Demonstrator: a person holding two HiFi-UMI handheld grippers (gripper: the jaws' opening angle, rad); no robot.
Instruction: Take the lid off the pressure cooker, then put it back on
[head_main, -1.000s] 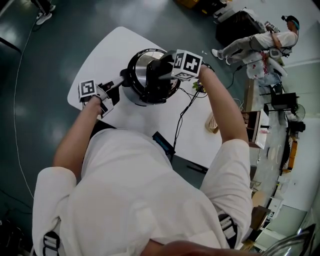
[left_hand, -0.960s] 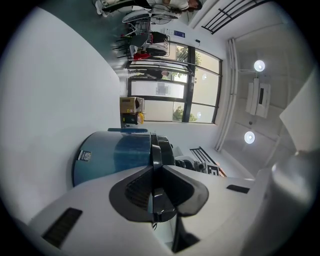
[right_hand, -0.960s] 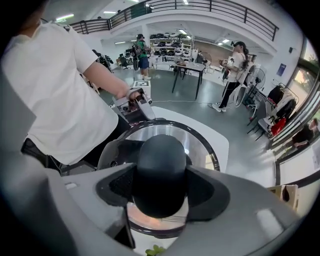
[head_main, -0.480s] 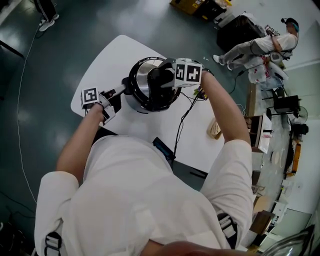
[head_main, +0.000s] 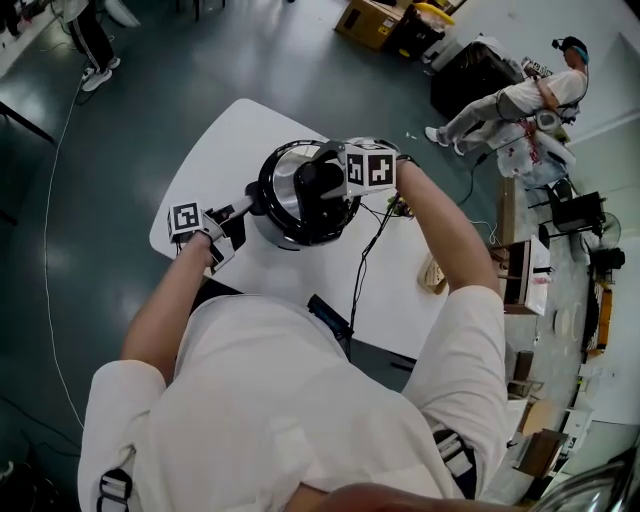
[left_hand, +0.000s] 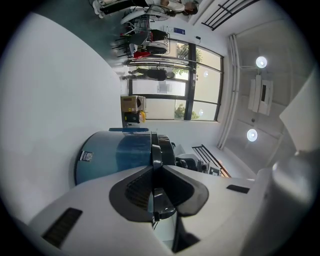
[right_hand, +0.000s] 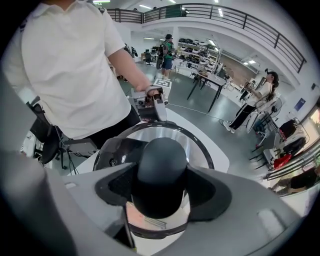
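Pressure cooker (head_main: 283, 222) stood on white table (head_main: 225, 130), lid (right_hand: 198, 144) seated on it.

- Right gripper (right_hand: 161, 189) was clamped on the lid's black knob (right_hand: 161, 165), pads on both sides of it.
- Left gripper (left_hand: 156, 196) was closed on the pot's side handle (head_main: 246, 204), a thin black bar, bracing the body.

Judged: steel lid rigid and fairly heavy, its polished rim slippery. The knob looked like the only sound hold. It was rounded, so it could twist in the pads. The lid probably needs turning before it lifts, with the pot held steady at the handle.
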